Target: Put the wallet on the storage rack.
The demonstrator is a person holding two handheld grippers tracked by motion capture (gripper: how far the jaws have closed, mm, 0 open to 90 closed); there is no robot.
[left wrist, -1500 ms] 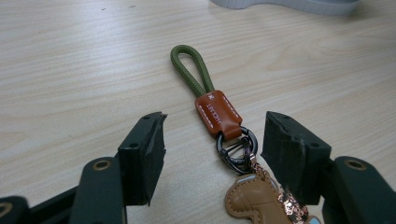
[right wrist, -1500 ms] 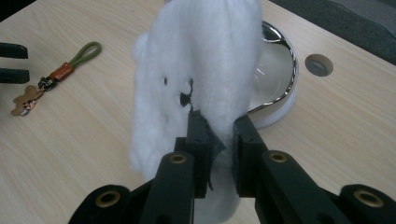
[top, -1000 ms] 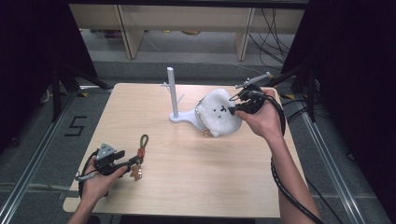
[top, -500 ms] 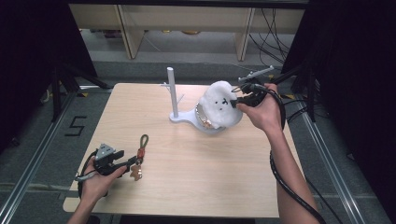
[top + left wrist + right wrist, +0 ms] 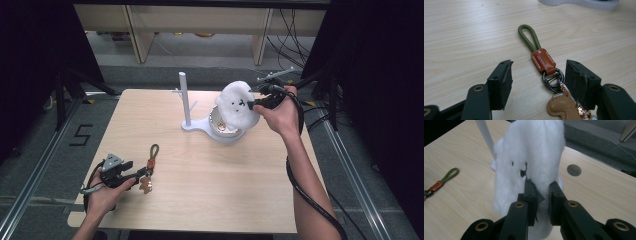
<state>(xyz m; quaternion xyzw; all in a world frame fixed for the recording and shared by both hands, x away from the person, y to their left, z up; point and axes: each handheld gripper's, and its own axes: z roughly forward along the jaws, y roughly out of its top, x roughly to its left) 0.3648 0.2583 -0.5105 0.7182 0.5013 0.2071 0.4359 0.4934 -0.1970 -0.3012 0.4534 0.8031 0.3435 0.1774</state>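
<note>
We see our left gripper (image 5: 537,82) low over the near left of the table (image 5: 200,200) with its jaws spread wide and pinching nothing. The keychain (image 5: 541,62) lies flat on the wood between them: its black metal clasp (image 5: 553,79) and the tan leather charm (image 5: 564,106) sit in the gap, the charm just beside the right-hand finger (image 5: 580,83), while the brown leather tab and the green cord loop (image 5: 528,36) run out beyond the fingertips. Farther off, our right gripper (image 5: 541,192) has its jaws drawn close together, pinching the lower edge of the white plush toy (image 5: 531,157); the toy rises above and beyond the fingertips, lifted off the table, its small black face marks just past the left finger (image 5: 530,195). Beneath and behind the toy stands the white stand (image 5: 186,102), whose round dish (image 5: 222,131) lies under the plush; something small and gold-coloured lies in the dish, too small to tell.
</note>
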